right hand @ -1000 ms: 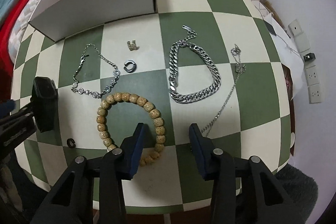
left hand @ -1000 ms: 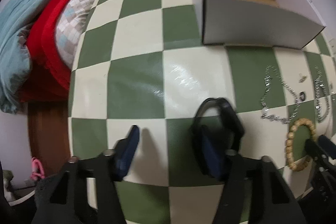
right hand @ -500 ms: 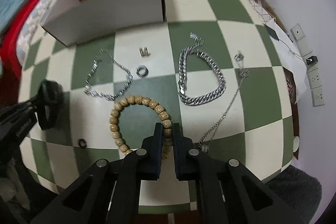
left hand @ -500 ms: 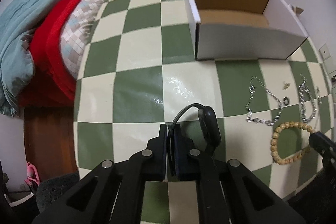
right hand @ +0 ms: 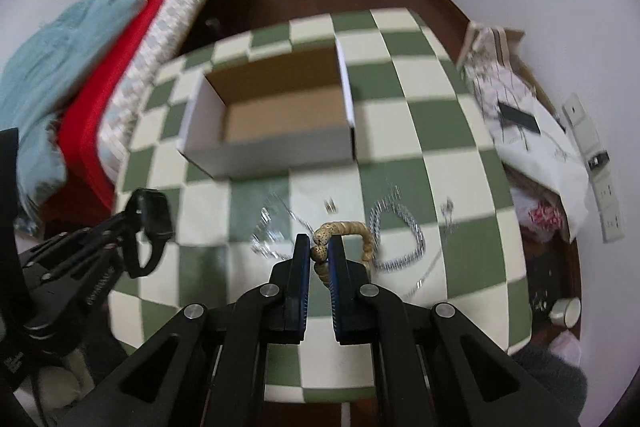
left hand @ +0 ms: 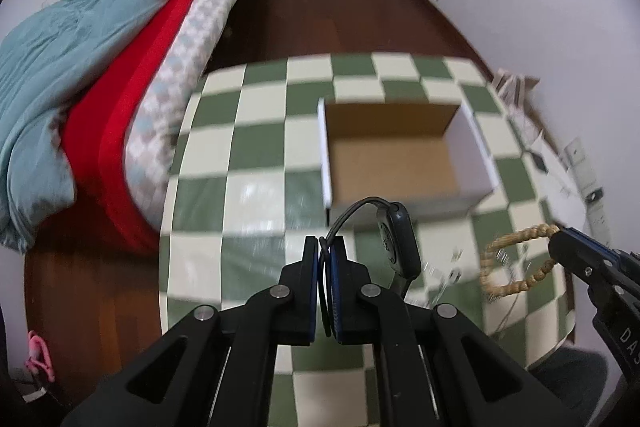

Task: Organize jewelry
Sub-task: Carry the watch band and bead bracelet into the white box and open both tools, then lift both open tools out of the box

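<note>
A: Beads first. Where is the wooden bead bracelet (right hand: 347,231)?

B: Clamped between the pads of the right gripper (right hand: 319,254), lifted off the checked table (right hand: 436,155). In the left wrist view it hangs as a loop (left hand: 516,263) from that gripper's tip.

A: And the left gripper (left hand: 326,259)?

B: Pinched nearly closed on the thin strap of a dark watch (left hand: 396,243); the watch face stands up just right of the fingers. From the right wrist view the same watch (right hand: 154,215) is held above the table's left edge.

A: What is in the cardboard box (right hand: 280,147)?

B: Nothing I can make out; only its brown floor and white walls show. It sits open-topped on the table, beyond both grippers.

A: What lies on the table?

B: Motion blur smears it, but a heavy silver chain (right hand: 400,231) lies just right of the bracelet, a thinner chain (right hand: 276,231) to its left, and a small ring-like piece (right hand: 330,205) between them. At the far left, a bed with a red blanket (right hand: 92,115) stands beside the table.
</note>
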Motion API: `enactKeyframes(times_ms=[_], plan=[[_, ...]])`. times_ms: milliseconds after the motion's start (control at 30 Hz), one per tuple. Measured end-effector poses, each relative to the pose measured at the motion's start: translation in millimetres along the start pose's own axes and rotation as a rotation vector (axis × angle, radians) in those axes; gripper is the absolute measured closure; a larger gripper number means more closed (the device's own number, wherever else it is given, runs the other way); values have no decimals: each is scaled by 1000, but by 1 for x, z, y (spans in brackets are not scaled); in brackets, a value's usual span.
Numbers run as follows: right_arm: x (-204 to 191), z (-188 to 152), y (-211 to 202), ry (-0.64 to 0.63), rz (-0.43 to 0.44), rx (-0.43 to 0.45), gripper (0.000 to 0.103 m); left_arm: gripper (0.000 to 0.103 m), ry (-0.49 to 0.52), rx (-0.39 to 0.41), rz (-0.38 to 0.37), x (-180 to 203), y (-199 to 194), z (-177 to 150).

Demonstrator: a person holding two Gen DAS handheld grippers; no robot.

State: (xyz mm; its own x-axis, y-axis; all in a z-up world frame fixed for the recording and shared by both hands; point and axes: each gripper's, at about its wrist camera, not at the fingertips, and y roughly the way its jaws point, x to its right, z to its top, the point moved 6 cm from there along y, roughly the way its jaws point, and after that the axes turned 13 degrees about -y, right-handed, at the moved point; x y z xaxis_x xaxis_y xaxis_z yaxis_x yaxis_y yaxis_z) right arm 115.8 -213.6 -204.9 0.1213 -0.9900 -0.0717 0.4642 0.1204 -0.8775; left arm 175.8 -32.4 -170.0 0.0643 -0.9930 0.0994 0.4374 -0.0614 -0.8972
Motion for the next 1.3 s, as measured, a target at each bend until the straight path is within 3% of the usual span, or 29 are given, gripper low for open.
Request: enactKeyframes(times_ms=[200, 400, 667, 800, 933, 1033, 1067, 1100, 1133, 1167, 1233, 1300], plan=[[1, 70, -17, -31, 21, 84, 94, 100, -18, 2, -27, 10, 18, 56], [6, 121, 22, -21, 72, 44, 94, 99, -51, -111, -56, 17, 72, 84], [9, 143, 92, 3, 138, -66, 94, 98, -75, -240, -97, 27, 124, 89], [6, 146, 117, -15, 143, -108, 94, 89, -80, -273, -95, 32, 132, 88], [5, 145, 130, -8, 159, -143, 93, 89, -94, -269, -111, 36, 130, 91], [9, 143, 133, 10, 152, -164, 93, 77, -106, -246, -100, 33, 123, 96], [11, 142, 133, 9, 146, -168, 93, 65, -107, -233, -92, 32, 121, 99], [13, 141, 132, 9, 138, -171, 93, 41, -109, -219, -74, 30, 118, 101], [15, 140, 130, 10, 125, -172, 92, 30, -111, -204, -53, 27, 115, 103], [18, 140, 128, 8, 117, -172, 92, 22, -116, -186, -44, 24, 112, 105], [22, 139, 122, 7, 100, -169, 86, 22, -123, -156, -23, 19, 105, 109], [25, 137, 117, 7, 89, -168, 74, 6, -114, -141, 11, 14, 101, 109]])
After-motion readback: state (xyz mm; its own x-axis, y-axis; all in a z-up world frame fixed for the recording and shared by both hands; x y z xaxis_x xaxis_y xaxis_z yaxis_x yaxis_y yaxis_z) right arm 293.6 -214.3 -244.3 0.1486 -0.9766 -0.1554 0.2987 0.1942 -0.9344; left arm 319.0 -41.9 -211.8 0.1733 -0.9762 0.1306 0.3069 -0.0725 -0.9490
